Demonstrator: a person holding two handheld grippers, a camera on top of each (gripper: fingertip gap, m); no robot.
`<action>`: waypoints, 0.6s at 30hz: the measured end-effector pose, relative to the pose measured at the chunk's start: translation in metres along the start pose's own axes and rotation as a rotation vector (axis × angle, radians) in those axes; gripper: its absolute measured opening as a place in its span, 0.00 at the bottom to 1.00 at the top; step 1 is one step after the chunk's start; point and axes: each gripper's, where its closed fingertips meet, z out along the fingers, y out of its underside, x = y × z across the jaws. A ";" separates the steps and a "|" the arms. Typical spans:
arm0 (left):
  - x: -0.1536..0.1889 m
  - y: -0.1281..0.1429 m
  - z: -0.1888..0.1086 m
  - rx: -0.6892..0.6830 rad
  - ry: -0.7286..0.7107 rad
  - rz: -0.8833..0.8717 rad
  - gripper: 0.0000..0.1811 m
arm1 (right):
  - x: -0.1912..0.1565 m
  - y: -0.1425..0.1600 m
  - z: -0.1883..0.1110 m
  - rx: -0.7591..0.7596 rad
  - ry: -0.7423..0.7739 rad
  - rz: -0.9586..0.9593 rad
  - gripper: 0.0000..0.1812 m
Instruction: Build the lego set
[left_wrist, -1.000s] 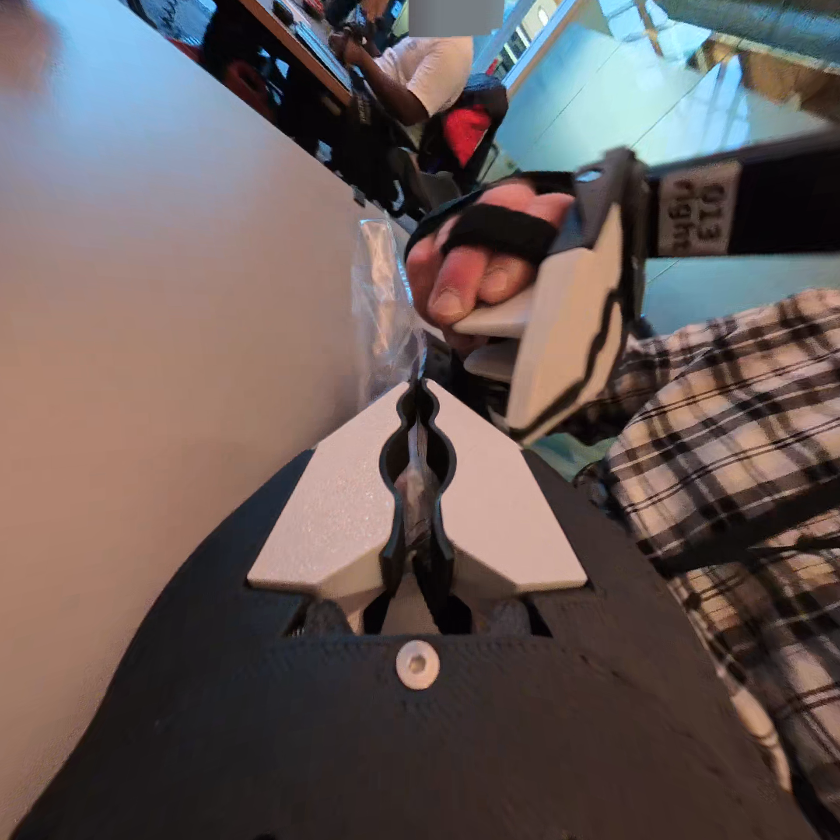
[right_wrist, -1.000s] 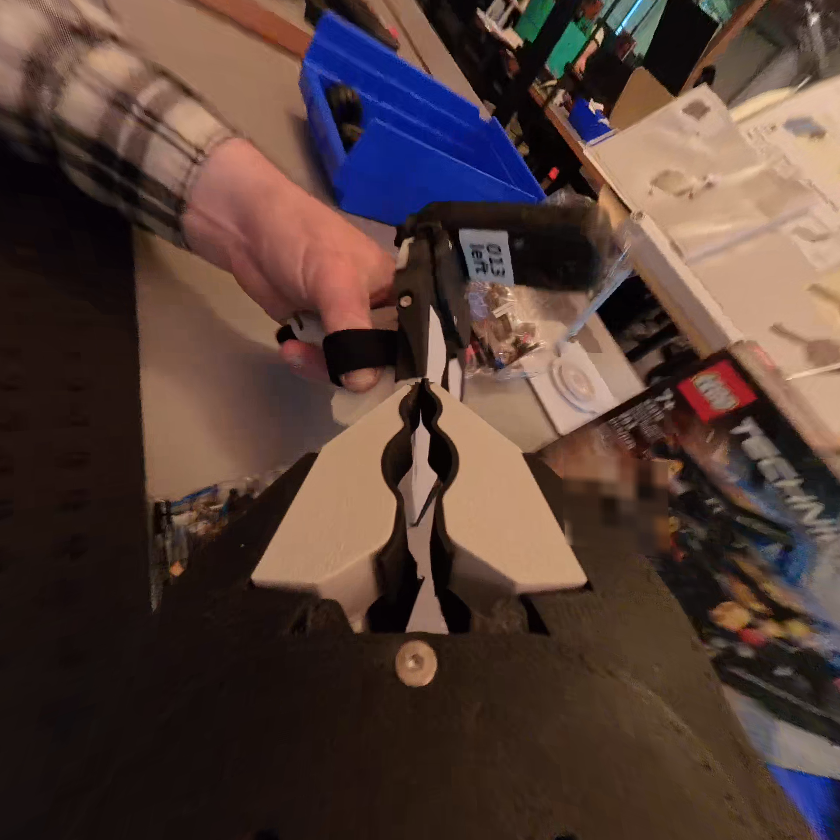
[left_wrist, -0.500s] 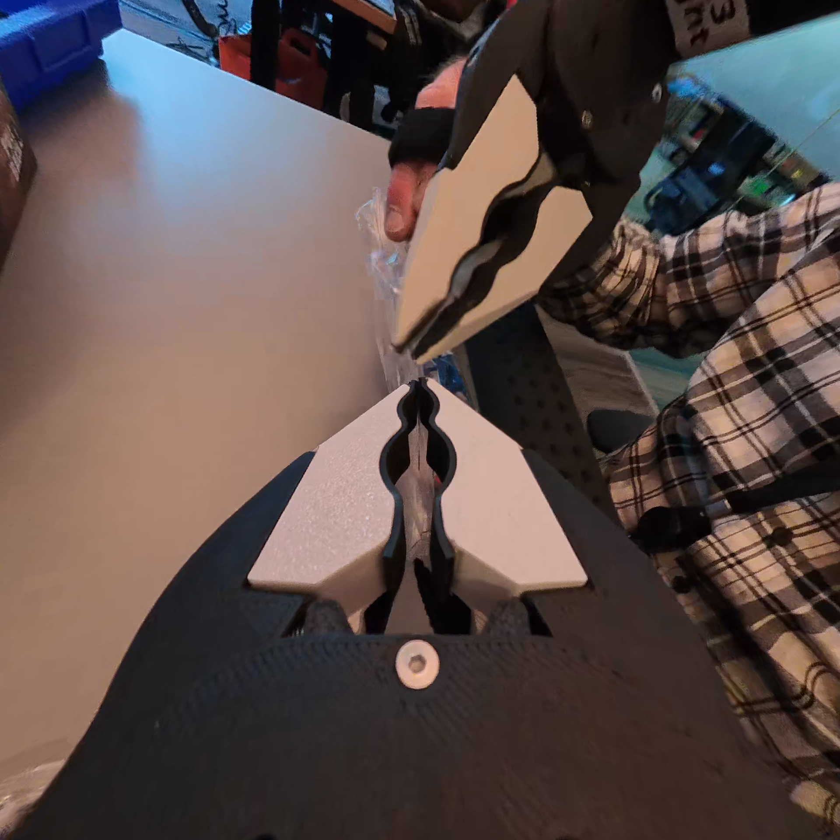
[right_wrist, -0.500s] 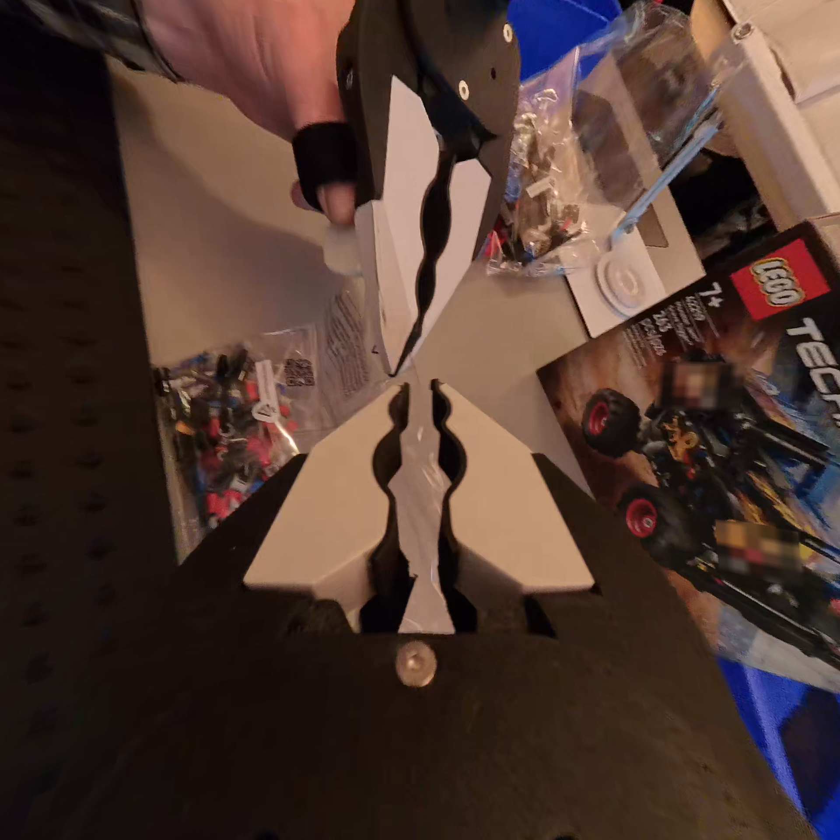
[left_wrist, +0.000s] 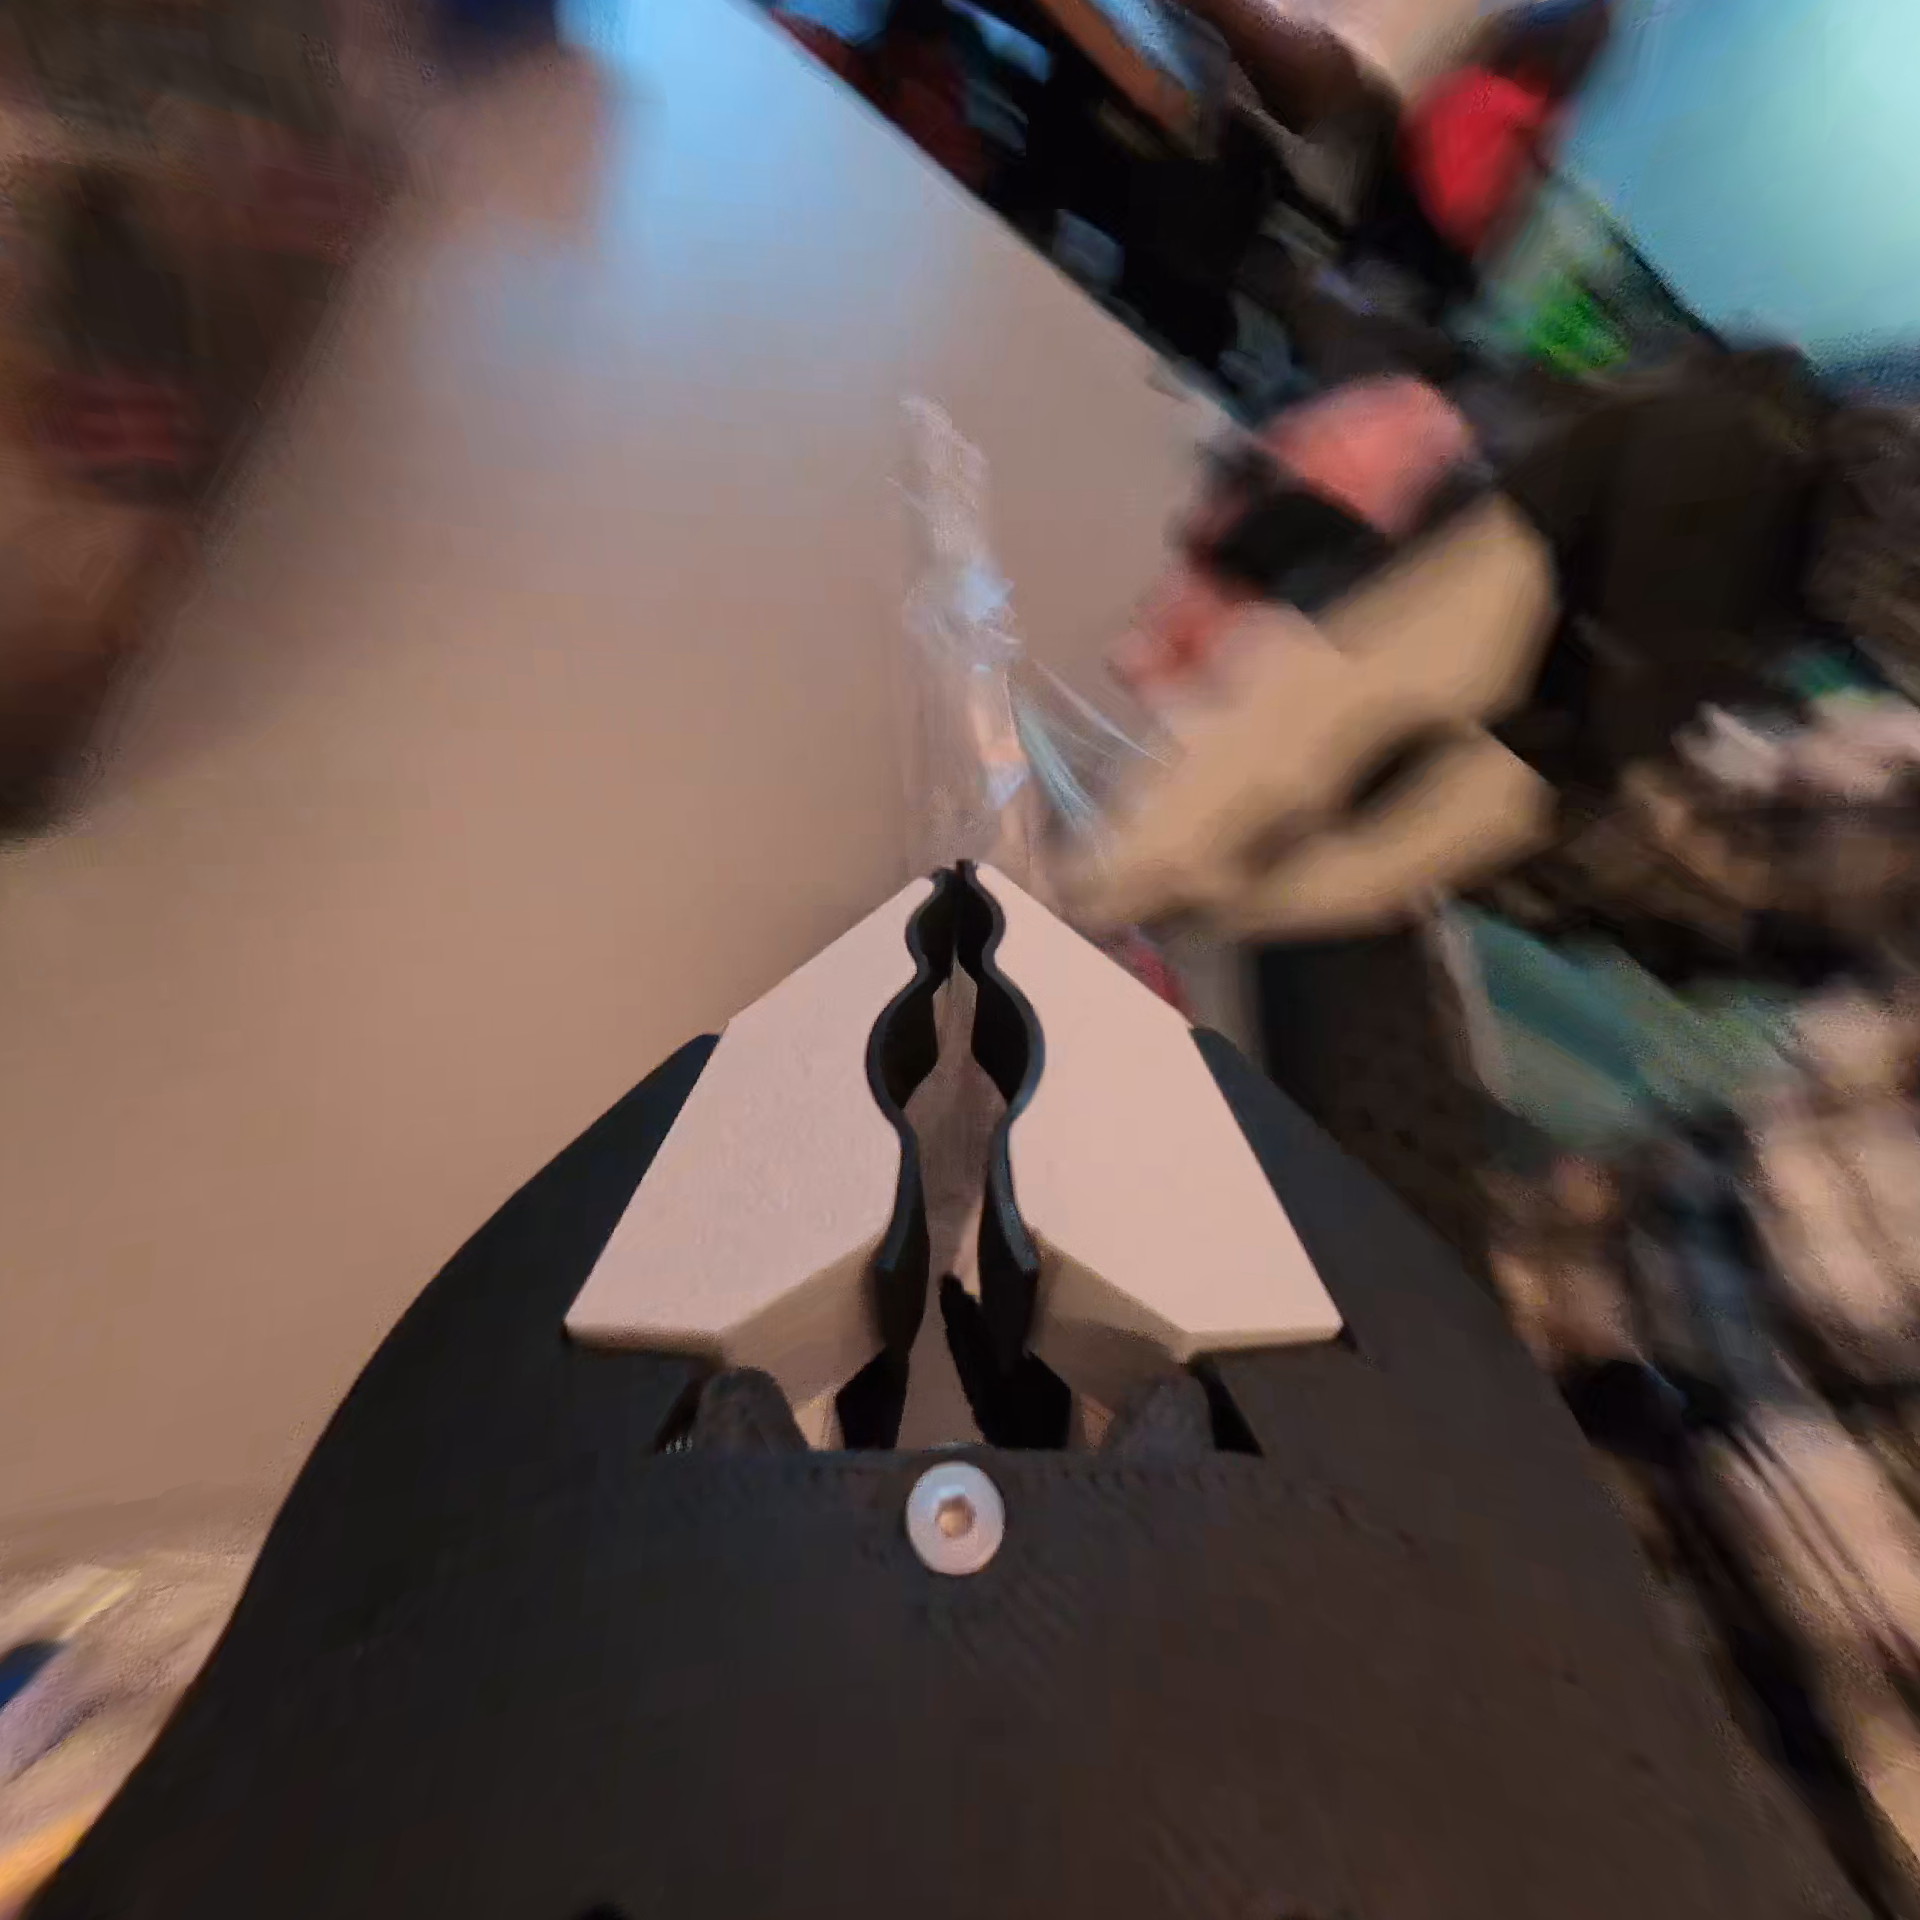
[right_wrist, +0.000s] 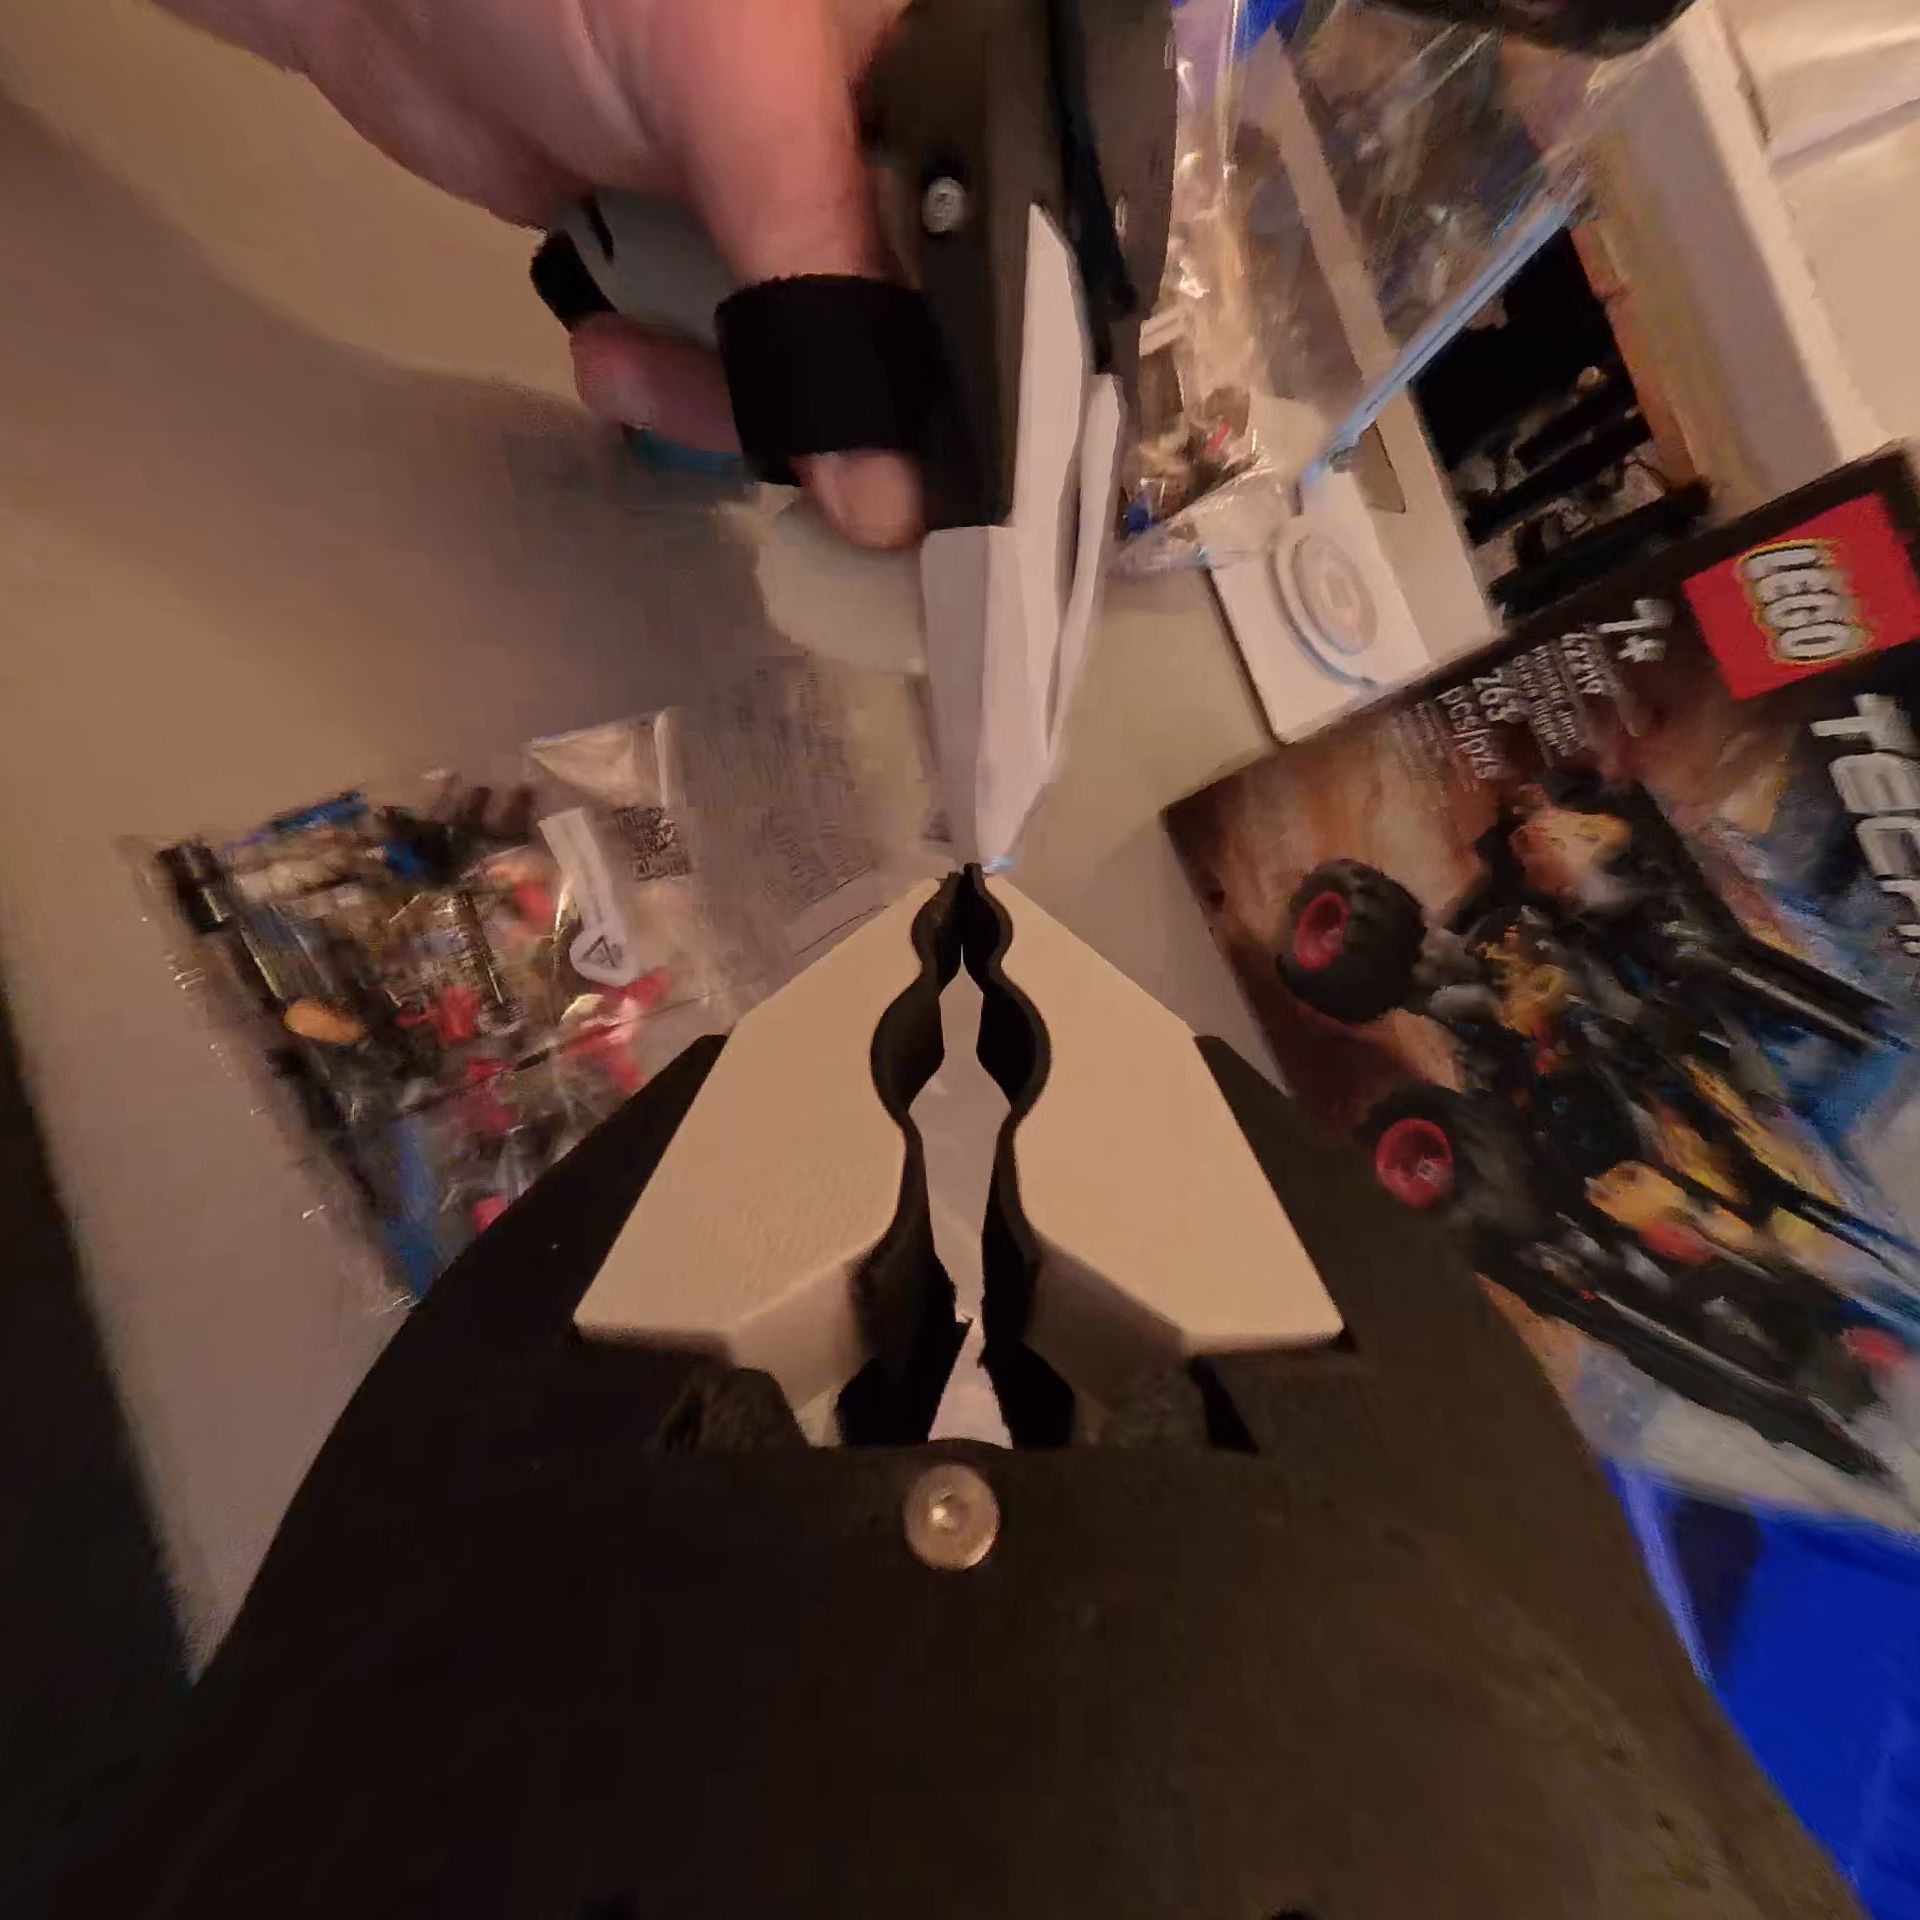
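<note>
- Left gripper (left_wrist: 956, 883): clenched on clear film of parts bag (right_wrist: 447, 966), tip to tip with right gripper (right_wrist: 966, 883)
- Right gripper: clenched on same film, beside the left one
- Parts bag: sealed, low over table (right_wrist: 260, 540), near its front edge
- Risk: sudden tear, pieces flung over edge
- Risk: film slipping from smooth pads
- Box (right_wrist: 1558, 987): close by, liable to a knock

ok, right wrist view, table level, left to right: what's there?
Bag of parts → left gripper, tip to tip with the right gripper → white box → set box.
</note>
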 end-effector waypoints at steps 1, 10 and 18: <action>-0.023 -0.007 -0.008 0.055 -0.097 -0.011 0.00 | -0.016 -0.006 0.003 0.041 -0.065 0.004 0.00; -0.009 -0.011 -0.004 -0.030 -0.029 0.109 0.00 | 0.025 0.006 -0.006 0.068 0.001 0.160 0.08; 0.016 -0.002 -0.001 -0.142 0.004 0.320 0.00 | 0.016 0.013 0.005 -0.015 -0.183 0.066 0.14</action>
